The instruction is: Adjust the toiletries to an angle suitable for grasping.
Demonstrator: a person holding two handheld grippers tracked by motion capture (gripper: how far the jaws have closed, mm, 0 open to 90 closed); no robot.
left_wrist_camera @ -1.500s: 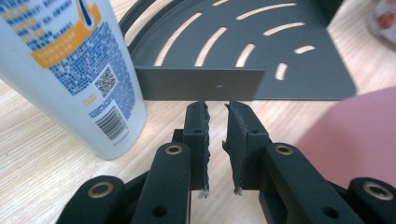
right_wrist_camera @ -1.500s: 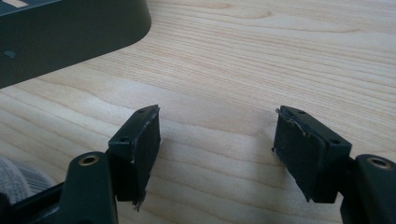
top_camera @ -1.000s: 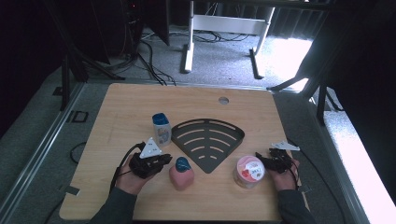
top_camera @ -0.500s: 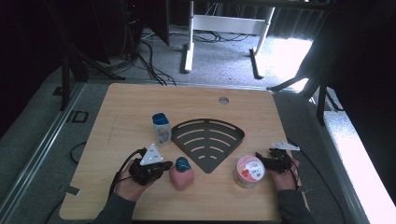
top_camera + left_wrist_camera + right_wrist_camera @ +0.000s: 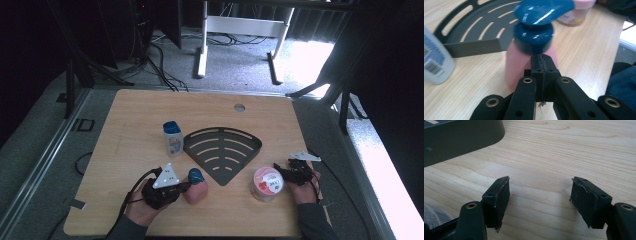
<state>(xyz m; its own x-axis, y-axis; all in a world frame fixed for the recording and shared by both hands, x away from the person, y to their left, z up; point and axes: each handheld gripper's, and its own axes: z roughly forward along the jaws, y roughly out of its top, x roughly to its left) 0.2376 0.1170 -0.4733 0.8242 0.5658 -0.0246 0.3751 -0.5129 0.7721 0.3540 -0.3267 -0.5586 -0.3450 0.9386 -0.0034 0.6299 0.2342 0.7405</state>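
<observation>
Near the worktop's front edge, our left hand-held gripper (image 5: 541, 67) has its jaws pressed together, gripping nothing, tips just behind the upright pink bottle (image 5: 196, 186), which stands directly ahead. Our right hand-held gripper (image 5: 540, 202) gapes empty beside the pink jar (image 5: 268, 183).

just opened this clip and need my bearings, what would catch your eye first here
The dark fan-shaped slotted rack in the middle of the wooden table stands out first. Just in front of it to the left, a pink bottle with a blue pump top sits right at the tips of the left gripper, whose fingers are shut with nothing between them. To the right, the right gripper stands open beside a pink-lidded jar.
</observation>
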